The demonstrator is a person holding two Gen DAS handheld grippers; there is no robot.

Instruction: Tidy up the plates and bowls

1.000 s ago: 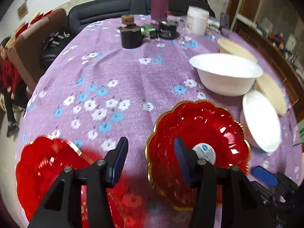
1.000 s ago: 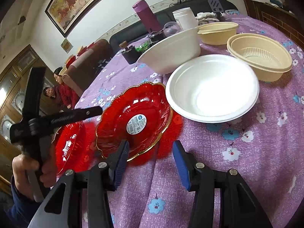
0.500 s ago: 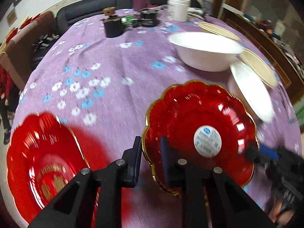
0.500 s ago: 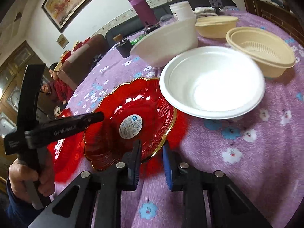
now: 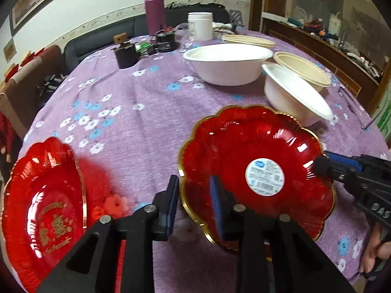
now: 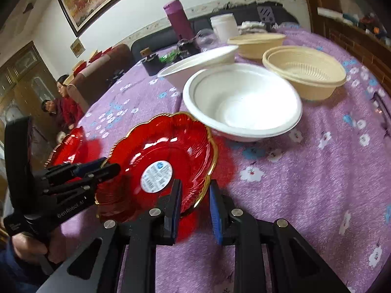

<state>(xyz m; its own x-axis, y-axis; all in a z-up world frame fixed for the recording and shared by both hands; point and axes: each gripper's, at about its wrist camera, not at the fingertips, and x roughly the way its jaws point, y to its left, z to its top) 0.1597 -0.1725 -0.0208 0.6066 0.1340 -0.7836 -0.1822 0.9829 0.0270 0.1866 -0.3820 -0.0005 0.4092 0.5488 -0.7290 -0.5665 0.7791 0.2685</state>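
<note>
A red gold-rimmed plate (image 5: pixel 256 151) with a white sticker is tilted just above the purple cloth. My left gripper (image 5: pixel 194 202) straddles its left rim; the jaws are opening slightly, with the rim still between the pads. My right gripper (image 6: pixel 194 202) is shut on the opposite rim of that plate (image 6: pixel 166 146). Each view shows the other gripper: the right one (image 5: pixel 320 163) and the left one (image 6: pixel 107 168). A second red plate (image 5: pixel 41 202) with gold lettering lies at the table's left edge. A white bowl (image 6: pixel 242 102) sits just behind the held plate.
A larger white bowl (image 5: pixel 227 63) and two beige bowls (image 5: pixel 303 70) (image 5: pixel 249 40) stand behind. A purple bottle (image 5: pixel 155 9), a white jar (image 5: pixel 200 25) and black containers (image 5: pixel 125 55) crowd the far edge. Two people (image 6: pixel 61 107) sit beyond the left chairs.
Both grippers went from open to closed on opposite rims of the stickered red plate. My left gripper slid right onto it, and the plate now sits tilted off the cloth.
</note>
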